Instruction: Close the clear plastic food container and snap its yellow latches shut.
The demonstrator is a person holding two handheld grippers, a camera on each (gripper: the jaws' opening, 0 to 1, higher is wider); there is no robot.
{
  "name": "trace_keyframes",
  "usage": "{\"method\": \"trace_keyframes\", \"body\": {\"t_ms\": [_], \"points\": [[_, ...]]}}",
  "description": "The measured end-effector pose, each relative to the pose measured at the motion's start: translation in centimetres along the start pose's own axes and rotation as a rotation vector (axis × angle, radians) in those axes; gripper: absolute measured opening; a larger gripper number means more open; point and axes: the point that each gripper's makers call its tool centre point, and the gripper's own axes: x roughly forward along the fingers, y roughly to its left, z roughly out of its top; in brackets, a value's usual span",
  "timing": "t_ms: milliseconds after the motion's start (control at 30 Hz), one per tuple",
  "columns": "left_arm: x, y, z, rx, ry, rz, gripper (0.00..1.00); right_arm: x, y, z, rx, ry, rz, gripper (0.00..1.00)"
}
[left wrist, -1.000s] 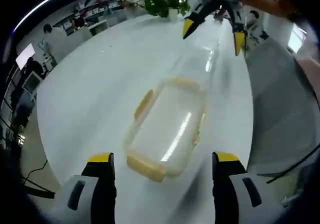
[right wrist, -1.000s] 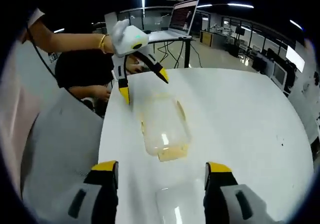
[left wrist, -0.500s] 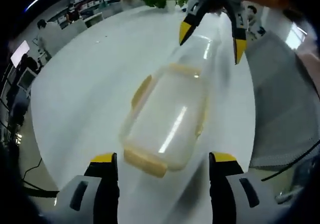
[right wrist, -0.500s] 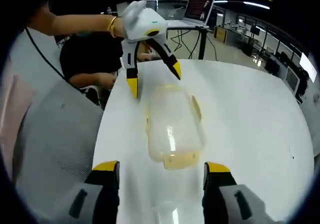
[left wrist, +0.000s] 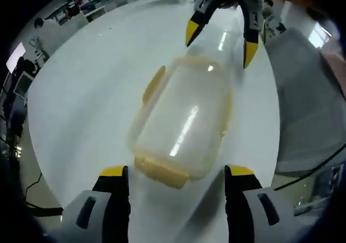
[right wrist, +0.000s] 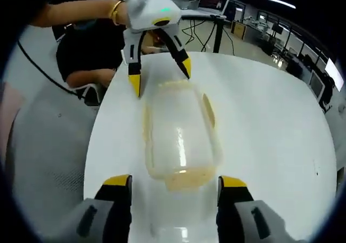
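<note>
- Clear plastic, slick and light, is our main worry: the rectangular clear plastic food container with yellow latches (left wrist: pixel 181 129) lies flat on the round white table (left wrist: pixel 86 91), and we judge it could skate away if either gripper pushes sideways on a latch instead of straight down.
- The yellow end latch (left wrist: pixel 160 171) nearest our left gripper (left wrist: pixel 175 173) looks splayed outward, not snapped; pressing it off-centre could tip the container or leave the latch half caught. We cannot tell whether the lid is fully seated, and snapping latches over a crooked lid would jam it.
- The yellow side latch (left wrist: pixel 153 84) also stands out from the wall, so we judge the closing is not done.
- Our left gripper is spread wide and grips nothing; its black, yellow-tipped jaws sit either side of the container's near end, seemingly just short of touching it.
- Our right gripper (right wrist: pixel 174 182) is likewise wide apart and empty-handed, straddling the opposite end, where another yellow end latch (right wrist: pixel 184 179) lies between its tips.
- With both grippers closing in from opposite ends, we risk squeezing the container lengthwise and buckling its thin walls.
- A grey cloth-like surface (right wrist: pixel 46 145) lies beside the table; a shove that way could send the container off the edge.
</note>
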Motion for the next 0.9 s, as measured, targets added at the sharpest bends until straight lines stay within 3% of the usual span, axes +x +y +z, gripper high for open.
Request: {"method": "trace_keyframes", "body": {"t_ms": [233, 333, 533, 800, 900], "points": [[0.5, 0.0, -0.2, 0.039, 0.030, -0.020, 0.70, 1.0, 0.1, 0.1, -0.020, 0.023, 0.005, 0.60], [0.5, -0.2, 0.1, 0.029, 0.017, -0.025, 0.70, 1.2, 0.2, 0.0, -0.016, 0.024, 0.016, 0.59], [0.6, 0.0, -0.2, 0.088, 0.049, -0.011, 0.67, 1.7, -0.1, -1.0, -0.036, 0.073, 0.016, 0.58], [0.5, 0.3, -0.1, 0.079, 0.048, -0.009, 0.63, 2.0, -0.1, -1.6, -0.043, 0.102, 0.020, 0.54], [0.5, 0.2, -0.1, 0.079, 0.051, -0.008, 0.63, 2.1, -0.4, -1.2, -0.016, 0.081, 0.011, 0.51]]}}
